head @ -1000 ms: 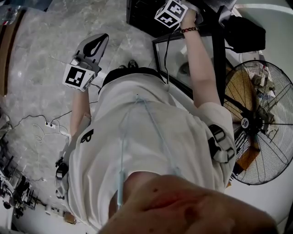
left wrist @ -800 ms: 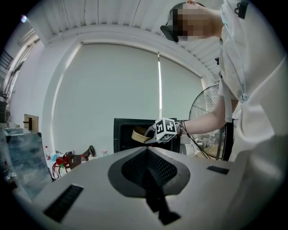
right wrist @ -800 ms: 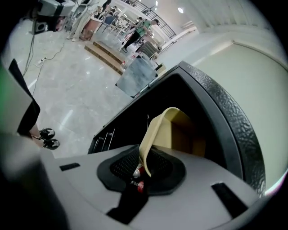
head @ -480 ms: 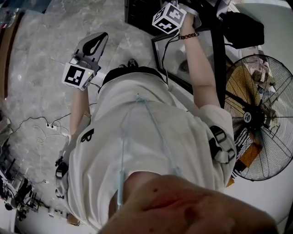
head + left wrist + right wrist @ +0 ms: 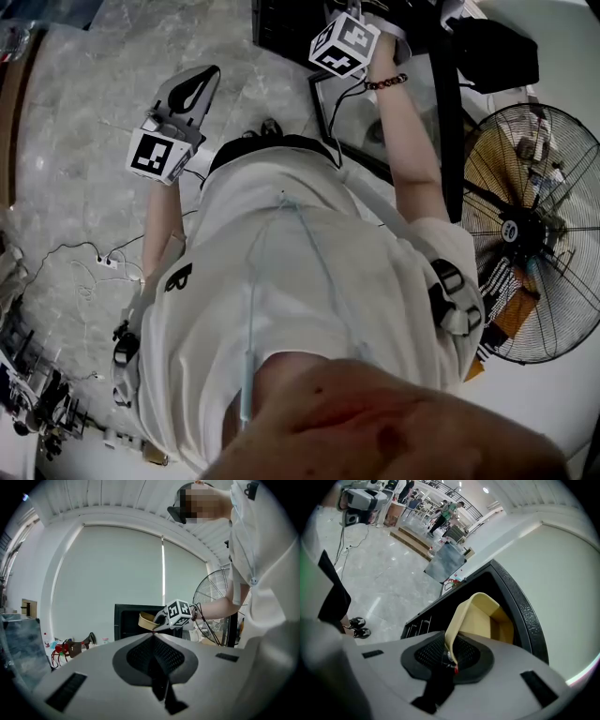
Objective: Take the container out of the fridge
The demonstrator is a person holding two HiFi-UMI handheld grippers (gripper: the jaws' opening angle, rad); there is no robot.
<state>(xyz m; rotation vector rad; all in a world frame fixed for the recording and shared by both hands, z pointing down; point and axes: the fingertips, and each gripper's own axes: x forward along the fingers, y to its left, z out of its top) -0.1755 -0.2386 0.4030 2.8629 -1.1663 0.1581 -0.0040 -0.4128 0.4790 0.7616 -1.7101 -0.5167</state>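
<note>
A beige open-topped container [image 5: 480,620] hangs in front of the black fridge [image 5: 520,606], tilted, with my right gripper [image 5: 450,660] shut on its near rim. In the left gripper view the same container [image 5: 146,619] shows just outside the fridge's dark opening [image 5: 126,620], beside the right gripper's marker cube [image 5: 179,613]. From the head view that cube [image 5: 344,44] is at the top, by the fridge [image 5: 281,28]; the container is hidden there. My left gripper [image 5: 153,634] is shut and holds nothing, held out to the left over the floor [image 5: 202,80].
The fridge's glass door [image 5: 375,112] stands open below the right arm. A large floor fan [image 5: 530,234] is at the right. Cables [image 5: 94,262] lie on the marble floor at the left. People stand far off in the hall [image 5: 445,513].
The right gripper's cube has drawn a little back from the fridge, down and left in the head view. The left gripper has stayed where it was.
</note>
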